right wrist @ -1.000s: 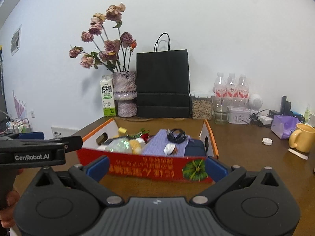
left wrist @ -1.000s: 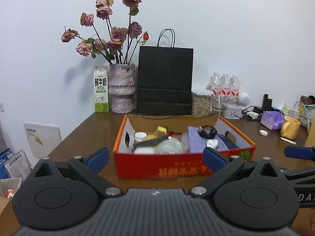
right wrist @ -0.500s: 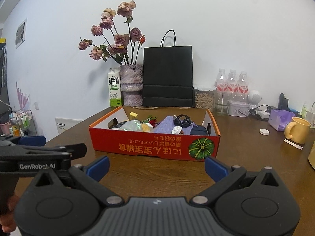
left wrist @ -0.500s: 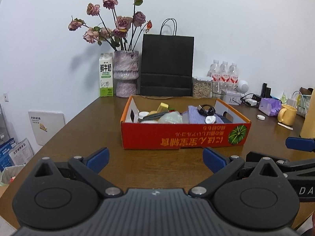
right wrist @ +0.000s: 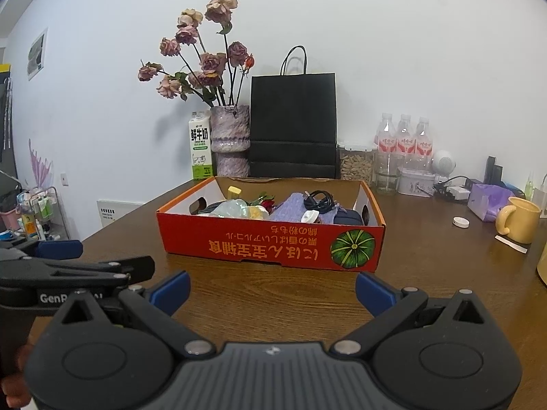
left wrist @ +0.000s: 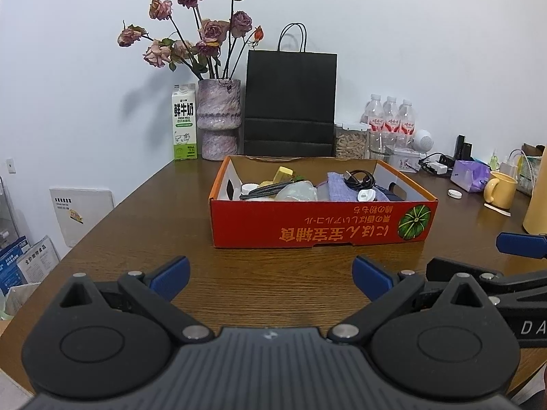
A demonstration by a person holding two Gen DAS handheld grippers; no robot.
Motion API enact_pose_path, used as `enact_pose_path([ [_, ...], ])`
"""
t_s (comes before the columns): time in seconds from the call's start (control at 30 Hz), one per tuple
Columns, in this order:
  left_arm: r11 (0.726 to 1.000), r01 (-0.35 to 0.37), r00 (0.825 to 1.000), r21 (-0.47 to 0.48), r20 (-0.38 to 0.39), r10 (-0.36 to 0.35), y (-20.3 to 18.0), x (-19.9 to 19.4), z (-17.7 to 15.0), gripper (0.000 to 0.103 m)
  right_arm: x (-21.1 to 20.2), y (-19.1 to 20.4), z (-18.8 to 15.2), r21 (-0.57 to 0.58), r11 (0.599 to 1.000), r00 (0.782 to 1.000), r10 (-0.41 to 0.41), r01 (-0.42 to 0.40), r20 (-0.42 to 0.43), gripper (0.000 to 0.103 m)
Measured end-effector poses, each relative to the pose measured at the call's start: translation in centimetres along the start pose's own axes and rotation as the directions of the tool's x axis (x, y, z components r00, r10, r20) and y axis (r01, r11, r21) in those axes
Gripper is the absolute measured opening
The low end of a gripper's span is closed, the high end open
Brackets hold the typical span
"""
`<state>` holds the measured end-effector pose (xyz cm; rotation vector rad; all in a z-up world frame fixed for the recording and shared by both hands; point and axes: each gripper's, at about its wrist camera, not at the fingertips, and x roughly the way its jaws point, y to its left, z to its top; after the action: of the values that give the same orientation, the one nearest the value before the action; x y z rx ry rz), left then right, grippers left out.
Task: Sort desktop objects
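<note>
Two grippers are hovering side by side over the near part of the brown tabletop point(left wrist: 136, 225), both facing a red cardboard box point(left wrist: 321, 225). The left gripper point(left wrist: 270, 276) is holding its jaws wide apart with nothing between them, and the right gripper point(right wrist: 271, 288) is doing the same (only bare wood is showing in each gap). Neither one is touching the box, which is sitting near the middle of the tabletop, just ahead of the blue fingertips point(right wrist: 171, 288).

The box is standing open at the top, and several things are lying inside it: a black cable point(right wrist: 319, 200) is resting on a purple cloth point(right wrist: 294, 205), a white round cap point(right wrist: 309, 217) is lying just beside the cable, a clear plastic bag point(left wrist: 297, 191) is filling the middle, and a yellow block point(left wrist: 283, 172) is sitting toward the back.

Behind the box, against the wall, a milk carton point(left wrist: 184, 121), a vase with dried roses point(left wrist: 218, 116) and a black paper bag point(left wrist: 290, 99) are standing in a row. To the right, well apart from the box, a yellow mug point(right wrist: 519, 220) and a small white lid point(right wrist: 461, 221) are resting on the wood.
</note>
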<state>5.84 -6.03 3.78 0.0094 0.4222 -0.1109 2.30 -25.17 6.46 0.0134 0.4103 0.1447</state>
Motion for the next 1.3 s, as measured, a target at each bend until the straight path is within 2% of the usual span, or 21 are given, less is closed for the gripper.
enact_pose_path([
  [1.3, 1.0, -0.012, 1.0, 0.007, 0.001, 0.012, -0.03, -0.06, 0.1, 0.103, 0.02, 0.01, -0.06, 0.003, 1.0, 1.0, 0.0, 0.0, -0.002, 0.103],
])
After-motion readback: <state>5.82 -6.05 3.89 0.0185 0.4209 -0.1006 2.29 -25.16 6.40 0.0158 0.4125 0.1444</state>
